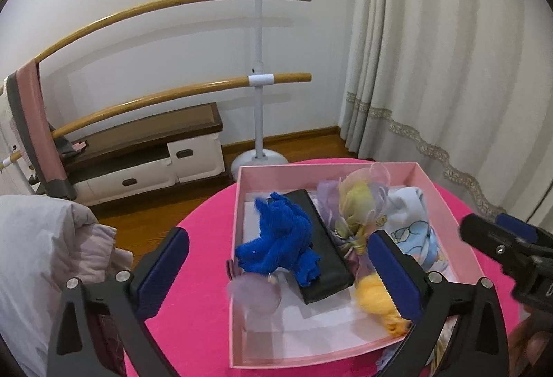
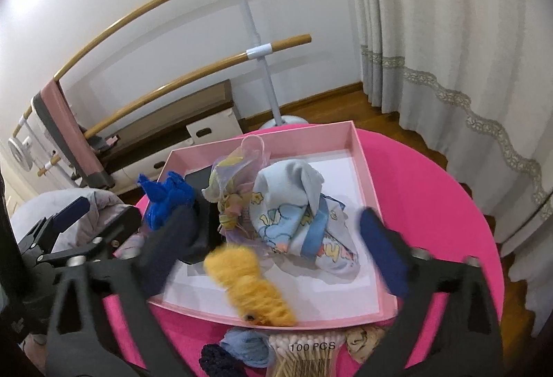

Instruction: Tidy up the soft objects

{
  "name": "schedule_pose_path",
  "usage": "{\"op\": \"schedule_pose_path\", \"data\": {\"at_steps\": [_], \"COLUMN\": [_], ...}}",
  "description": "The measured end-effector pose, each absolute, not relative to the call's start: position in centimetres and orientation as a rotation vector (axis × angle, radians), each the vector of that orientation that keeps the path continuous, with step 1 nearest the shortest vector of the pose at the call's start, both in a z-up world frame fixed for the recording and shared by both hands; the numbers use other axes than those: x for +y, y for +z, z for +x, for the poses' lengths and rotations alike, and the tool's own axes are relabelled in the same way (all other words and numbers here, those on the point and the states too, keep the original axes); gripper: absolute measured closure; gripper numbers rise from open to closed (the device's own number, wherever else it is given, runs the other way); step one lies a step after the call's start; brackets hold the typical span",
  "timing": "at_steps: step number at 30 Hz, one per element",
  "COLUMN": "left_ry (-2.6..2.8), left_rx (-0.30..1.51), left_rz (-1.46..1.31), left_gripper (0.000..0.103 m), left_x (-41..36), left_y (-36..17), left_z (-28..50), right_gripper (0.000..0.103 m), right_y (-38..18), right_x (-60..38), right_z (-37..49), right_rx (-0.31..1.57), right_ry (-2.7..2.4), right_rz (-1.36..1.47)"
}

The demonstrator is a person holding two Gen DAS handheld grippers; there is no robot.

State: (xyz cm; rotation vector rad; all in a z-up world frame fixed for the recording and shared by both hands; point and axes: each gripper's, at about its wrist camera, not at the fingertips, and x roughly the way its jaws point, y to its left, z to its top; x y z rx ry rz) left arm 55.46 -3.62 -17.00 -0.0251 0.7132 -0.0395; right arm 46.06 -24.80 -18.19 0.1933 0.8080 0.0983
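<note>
A pink box point(image 1: 238, 204) point(image 2: 363, 162) sits on the pink round table point(image 1: 193, 273) point(image 2: 432, 197). In it lie a blue fuzzy toy point(image 1: 280, 235) point(image 2: 166, 200), a black case point(image 1: 325, 256), a pastel gauze bundle point(image 1: 356, 197) point(image 2: 238, 169), a light blue printed cloth point(image 1: 411, 228) point(image 2: 297, 207) and a yellow fuzzy piece point(image 1: 376, 294) point(image 2: 252, 287). My left gripper point(image 1: 276, 259) is open over the box's left half, holding nothing. My right gripper point(image 2: 269, 249) is open over the box's near side, empty; it also shows in the left wrist view point(image 1: 501, 238).
Near the box's front edge lie a cotton swab pack point(image 2: 307, 359), a light blue cloth point(image 2: 245, 349), a dark knit piece point(image 2: 217, 363) and a beige cloth point(image 2: 366, 342). A grey quilted cover point(image 1: 45, 256) lies left of the table. A ballet barre point(image 1: 257, 76) and curtains point(image 1: 449, 66) stand behind.
</note>
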Motion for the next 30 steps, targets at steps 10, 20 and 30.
{"op": "schedule_pose_path", "data": {"at_steps": [10, 20, 30], "left_ry": [0.000, 0.006, 0.005], "left_rx": [0.624, 0.529, 0.489], "left_rz": [-0.047, -0.017, 0.003], "left_gripper": [0.001, 0.000, 0.000], "left_x": [-1.5, -0.9, -1.0], "left_y": [-14.6, -11.5, -11.4], "left_z": [49.9, 40.0, 30.3], "right_gripper": [0.000, 0.000, 0.000], "right_y": [-13.6, -8.1, -6.4], "right_x": [-26.3, -26.3, -26.0], "right_z": [41.3, 32.7, 24.4], "right_rx": [0.676, 0.537, 0.474], "right_ry": [0.043, 0.006, -0.063], "right_rz": [0.215, 0.193, 0.147]}}
